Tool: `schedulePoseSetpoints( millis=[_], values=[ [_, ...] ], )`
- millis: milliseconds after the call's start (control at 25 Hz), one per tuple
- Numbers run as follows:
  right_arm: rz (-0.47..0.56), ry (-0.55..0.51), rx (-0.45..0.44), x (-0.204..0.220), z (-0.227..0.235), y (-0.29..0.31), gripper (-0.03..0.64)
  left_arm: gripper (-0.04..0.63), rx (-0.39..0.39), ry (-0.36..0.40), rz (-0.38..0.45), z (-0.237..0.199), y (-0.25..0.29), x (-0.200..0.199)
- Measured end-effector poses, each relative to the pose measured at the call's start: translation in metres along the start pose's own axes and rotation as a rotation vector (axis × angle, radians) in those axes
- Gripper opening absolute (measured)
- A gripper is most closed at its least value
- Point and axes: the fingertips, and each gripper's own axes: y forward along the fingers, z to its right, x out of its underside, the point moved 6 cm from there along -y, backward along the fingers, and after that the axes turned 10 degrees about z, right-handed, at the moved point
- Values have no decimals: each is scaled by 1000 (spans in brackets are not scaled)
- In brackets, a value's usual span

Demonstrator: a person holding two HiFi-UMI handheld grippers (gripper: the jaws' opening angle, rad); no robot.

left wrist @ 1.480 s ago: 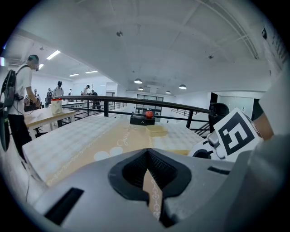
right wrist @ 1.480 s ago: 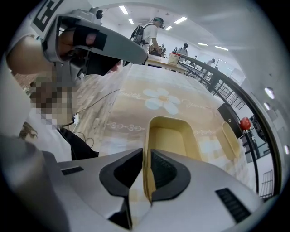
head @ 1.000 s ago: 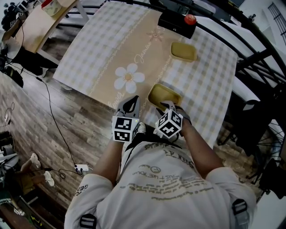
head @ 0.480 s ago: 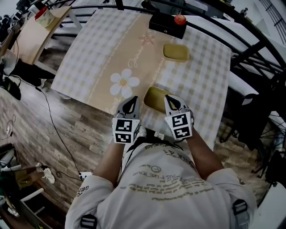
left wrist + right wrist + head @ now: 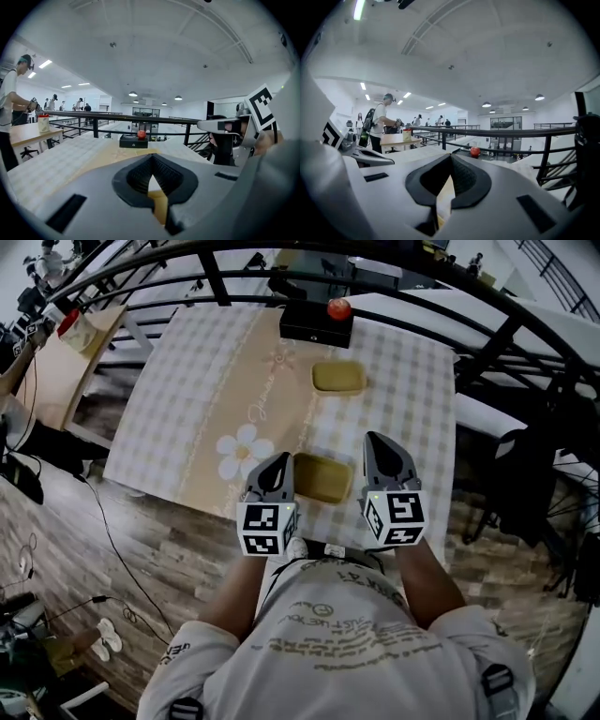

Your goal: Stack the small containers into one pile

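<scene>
Two small olive-yellow containers lie on the checked tablecloth. One container (image 5: 337,377) is far up the table. The other container (image 5: 322,477) lies near the table's front edge, between my two grippers. My left gripper (image 5: 277,459) is just left of it, jaws shut on nothing. My right gripper (image 5: 376,438) is to its right, apart from it, also shut and empty. Both gripper views look level across the table, with the left gripper (image 5: 151,158) and the right gripper (image 5: 450,157) closed tip to tip.
A black box (image 5: 316,326) with a red knob (image 5: 338,308) stands at the table's far edge, with a black railing (image 5: 441,310) behind it. A flower print (image 5: 241,448) marks the cloth. A wooden side table (image 5: 66,352) stands at left. People stand in the background.
My right gripper has left the near container's rim, moved to the right of it and shut. The left gripper has barely moved. The head view has lifted.
</scene>
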Motion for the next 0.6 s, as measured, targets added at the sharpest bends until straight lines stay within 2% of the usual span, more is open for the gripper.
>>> schedulePoseSetpoints(
  millis=[200,480,600],
  values=[
    [111,47,83,-20,19,-13,2,5,35,7,42,17,12,-29],
    [111,61,118,-19,36,-14,2,5,80,32,69,29,30,-44],
    [79,59,101,-11,39,-6,2,5,82,34,68,27,33,-45]
  ],
)
